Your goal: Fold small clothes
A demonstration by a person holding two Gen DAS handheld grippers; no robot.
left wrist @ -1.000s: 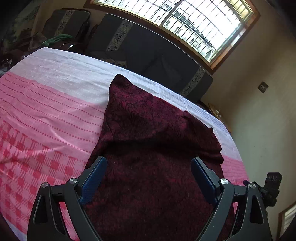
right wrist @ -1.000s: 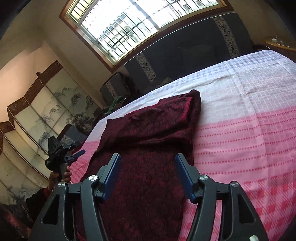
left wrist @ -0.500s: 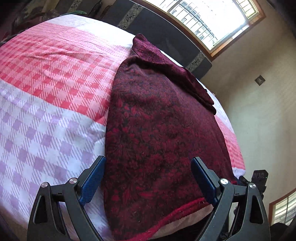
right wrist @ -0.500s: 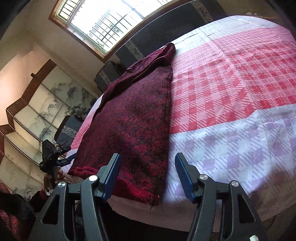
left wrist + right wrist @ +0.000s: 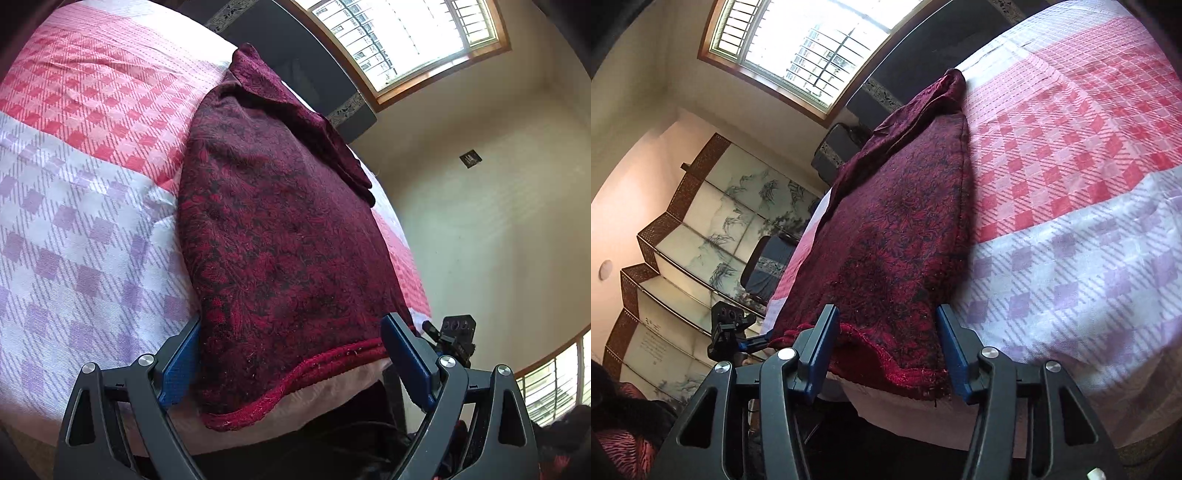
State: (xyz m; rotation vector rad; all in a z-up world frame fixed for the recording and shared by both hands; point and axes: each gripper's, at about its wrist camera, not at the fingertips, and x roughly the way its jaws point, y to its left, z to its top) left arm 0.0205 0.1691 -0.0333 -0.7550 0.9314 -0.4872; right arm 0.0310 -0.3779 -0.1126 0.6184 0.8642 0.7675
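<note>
A dark red patterned garment (image 5: 280, 221) lies lengthwise on the pink and lilac checked cloth (image 5: 74, 221), its red hem hanging over the near edge. My left gripper (image 5: 291, 354) stands open and wide at the hem's left part, with the cloth between its jaws. In the right wrist view the same garment (image 5: 905, 221) runs away from me. My right gripper (image 5: 886, 350) straddles the hem's right corner and its jaws are closing, with the hem between them and the pads not visibly pressing. Each view shows the other gripper (image 5: 452, 336) (image 5: 729, 328) beside the hem.
The checked cloth (image 5: 1071, 184) covers a wide surface that drops off just below both grippers. A dark sofa (image 5: 295, 48) stands under the window (image 5: 406, 29) at the far end. A painted folding screen (image 5: 701, 236) and a dark chair (image 5: 768, 266) stand to the left.
Both grippers drew back along the garment and sank to the near edge, so the red hem now lies between their jaws. The right jaws have narrowed a little.
</note>
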